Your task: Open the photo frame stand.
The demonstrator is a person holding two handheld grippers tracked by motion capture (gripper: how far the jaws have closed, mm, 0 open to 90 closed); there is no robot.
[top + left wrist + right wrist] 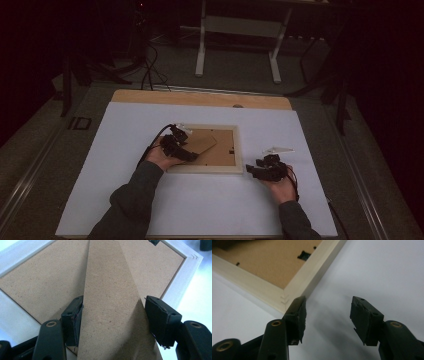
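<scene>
**Frame face-down, stand flap between the left fingers**

Picture frame [206, 149] lies face-down near the middle of the white-covered bench [125, 200], brown backing board up, pale wooden border all round. The tapered easel stand [110, 310] of the same brown board lies across the backing, its wide end toward the left gripper [192, 156].

Left gripper: comes in over the frame's left part. In the left gripper view its fingers [73, 317] sit either side of the stand's wide end. The left one is at the flap's edge; the right one is just beside the other edge. I cannot tell whether the pads press on it.

Right gripper [250, 171]: rests on the bench just beside the frame's near right corner. Its fingers [298, 315] are spread wide with only bare white surface between them; the left finger lies close by the corner joint [284, 300].

A small clear piece [278, 149] lies on the bench just beyond the right gripper.
</scene>
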